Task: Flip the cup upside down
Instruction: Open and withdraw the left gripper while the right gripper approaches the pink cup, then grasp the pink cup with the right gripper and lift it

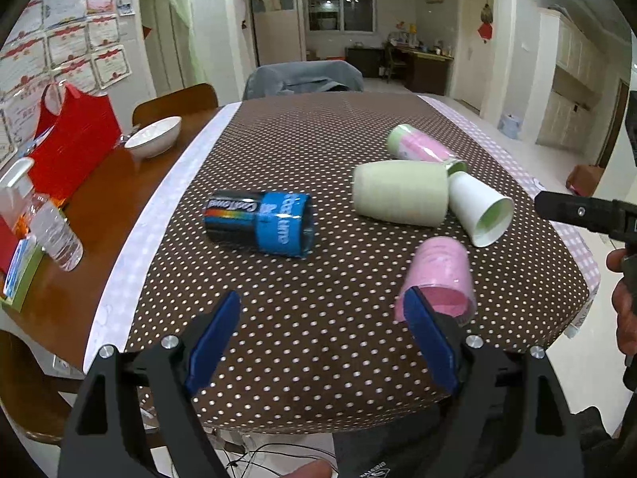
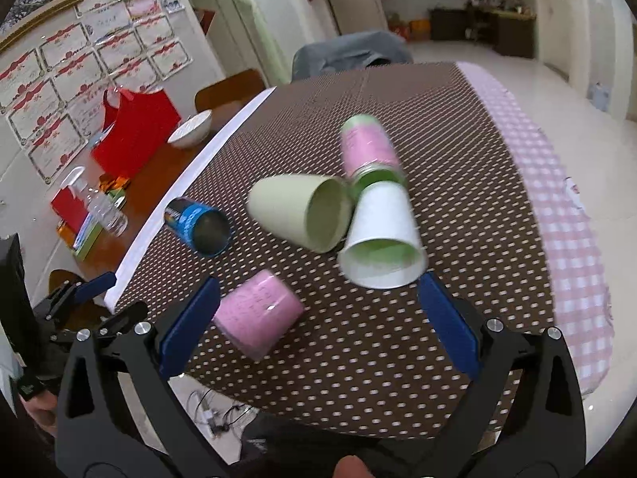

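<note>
Several cups lie on their sides on a brown dotted tablecloth [image 1: 318, 318]. A blue-and-black cup [image 1: 258, 223] [image 2: 199, 225] lies at the left. A pale green cup [image 1: 398, 198] [image 2: 298, 211], a white cup [image 1: 479, 209] [image 2: 382, 239] and a pink-and-green cup [image 1: 422, 147] [image 2: 368, 147] lie bunched together. A pink cup [image 1: 442, 275] [image 2: 256, 314] lies nearest. My left gripper [image 1: 322, 338] is open and empty, its right finger beside the pink cup's mouth. My right gripper [image 2: 318, 318] is open and empty above the near table edge, with the pink cup just inside its left finger.
A wooden table [image 1: 99, 219] at the left holds a white bowl [image 1: 153, 135], a red bag [image 1: 75, 139], a water bottle [image 1: 55, 235] and boxes. A pink checked cloth [image 2: 565, 219] covers the right edge. A chair with a grey cover [image 1: 302, 75] stands at the far end.
</note>
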Tool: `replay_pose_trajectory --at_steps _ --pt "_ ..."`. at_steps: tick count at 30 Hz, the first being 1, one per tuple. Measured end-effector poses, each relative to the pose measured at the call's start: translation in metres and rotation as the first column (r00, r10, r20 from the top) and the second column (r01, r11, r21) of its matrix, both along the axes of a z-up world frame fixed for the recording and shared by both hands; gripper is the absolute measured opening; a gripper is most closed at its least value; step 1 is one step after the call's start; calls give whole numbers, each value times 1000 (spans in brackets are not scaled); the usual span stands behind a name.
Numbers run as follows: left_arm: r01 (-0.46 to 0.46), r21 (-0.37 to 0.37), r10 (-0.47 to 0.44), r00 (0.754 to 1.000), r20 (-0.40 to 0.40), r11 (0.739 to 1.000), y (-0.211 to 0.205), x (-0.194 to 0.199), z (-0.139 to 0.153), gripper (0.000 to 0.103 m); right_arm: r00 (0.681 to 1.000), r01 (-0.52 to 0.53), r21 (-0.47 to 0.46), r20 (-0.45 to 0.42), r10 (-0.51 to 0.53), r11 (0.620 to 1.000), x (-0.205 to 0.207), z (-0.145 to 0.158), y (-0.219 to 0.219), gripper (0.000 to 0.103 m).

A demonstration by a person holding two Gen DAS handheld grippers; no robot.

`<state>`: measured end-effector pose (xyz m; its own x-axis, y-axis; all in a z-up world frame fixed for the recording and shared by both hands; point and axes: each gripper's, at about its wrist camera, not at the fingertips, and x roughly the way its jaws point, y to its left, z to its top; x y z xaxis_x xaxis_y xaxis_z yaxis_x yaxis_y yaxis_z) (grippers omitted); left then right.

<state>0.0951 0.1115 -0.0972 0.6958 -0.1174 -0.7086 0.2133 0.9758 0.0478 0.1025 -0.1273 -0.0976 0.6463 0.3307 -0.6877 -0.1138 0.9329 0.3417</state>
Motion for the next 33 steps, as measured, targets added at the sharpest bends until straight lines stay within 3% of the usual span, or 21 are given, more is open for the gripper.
replay_pose_trajectory --at_steps 4,8,12,17,21,26,31,33 --pt "-21 -20 21 1000 18 1000 14 -3 -5 83 996 -33 38 -83 36 999 9 -8 14 97" --pt "-40 -39 42 998 36 998 26 -5 -9 83 973 -49 159 -217 83 986 22 -25 25 97" --pt "-51 -58 54 997 48 997 36 -8 -12 83 932 15 277 -353 87 961 32 -46 26 97" --pt "-48 -65 52 997 52 997 42 -10 -17 83 892 119 351 -448 55 929 44 -57 18 97" --pt "-44 -77 48 998 48 996 44 -11 -21 83 866 136 374 -495 74 917 52 -63 24 96" --pt "-36 -93 41 998 47 995 46 -11 -23 83 840 158 359 -538 65 920 62 -72 30 88" --pt "-43 -102 48 998 44 994 48 -13 -25 83 824 189 314 -566 24 930 74 -80 31 86" --pt "-47 -103 51 998 41 994 49 -13 -26 83 815 188 285 -580 12 940 77 -83 32 79"
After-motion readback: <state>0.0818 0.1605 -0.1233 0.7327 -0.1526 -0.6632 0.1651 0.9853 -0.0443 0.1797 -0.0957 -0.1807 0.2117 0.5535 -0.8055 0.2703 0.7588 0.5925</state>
